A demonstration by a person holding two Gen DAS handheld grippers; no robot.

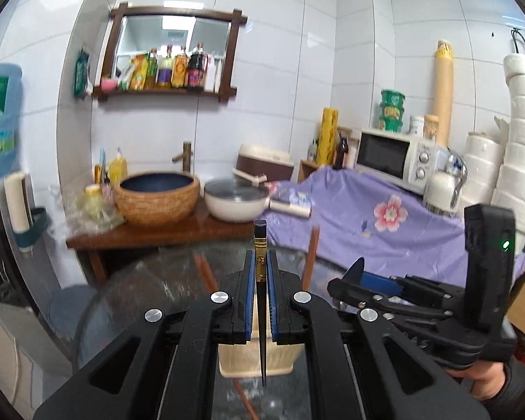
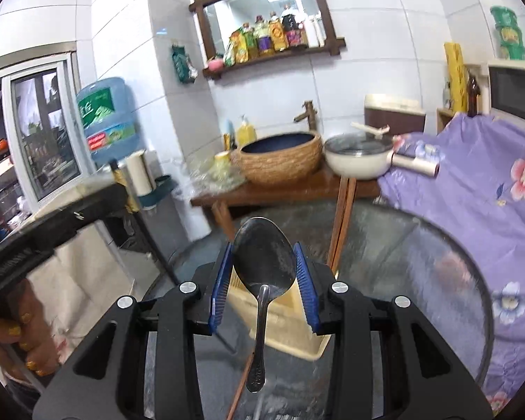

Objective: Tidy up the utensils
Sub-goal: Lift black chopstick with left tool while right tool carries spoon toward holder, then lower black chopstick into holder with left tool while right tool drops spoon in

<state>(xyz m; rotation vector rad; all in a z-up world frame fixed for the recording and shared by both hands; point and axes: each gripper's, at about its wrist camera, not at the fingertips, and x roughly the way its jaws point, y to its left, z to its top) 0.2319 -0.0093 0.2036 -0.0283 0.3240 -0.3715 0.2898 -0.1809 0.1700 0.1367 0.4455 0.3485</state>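
My left gripper (image 1: pixel 260 266) is shut on a black chopstick with a gold band (image 1: pixel 261 255), held upright above a cream utensil basket (image 1: pixel 255 358) on the glass table. My right gripper (image 2: pixel 264 262) is shut on a metal spoon (image 2: pixel 264 262), bowl up and handle hanging down, above the same cream basket (image 2: pixel 290 329). Brown chopsticks (image 2: pixel 343 224) stand upright in the basket; they also show in the left wrist view (image 1: pixel 311 259). The right gripper's body (image 1: pixel 420 297) shows at the right of the left wrist view.
A round glass table (image 2: pixel 420 262) lies below. Behind it a wooden stand (image 1: pixel 157 234) holds a woven basin (image 1: pixel 157 197) and a white pot (image 1: pixel 236 203). A purple flowered cloth (image 1: pixel 385 231) covers a counter with a microwave (image 1: pixel 392 157). A water jug (image 2: pixel 108 119) stands left.
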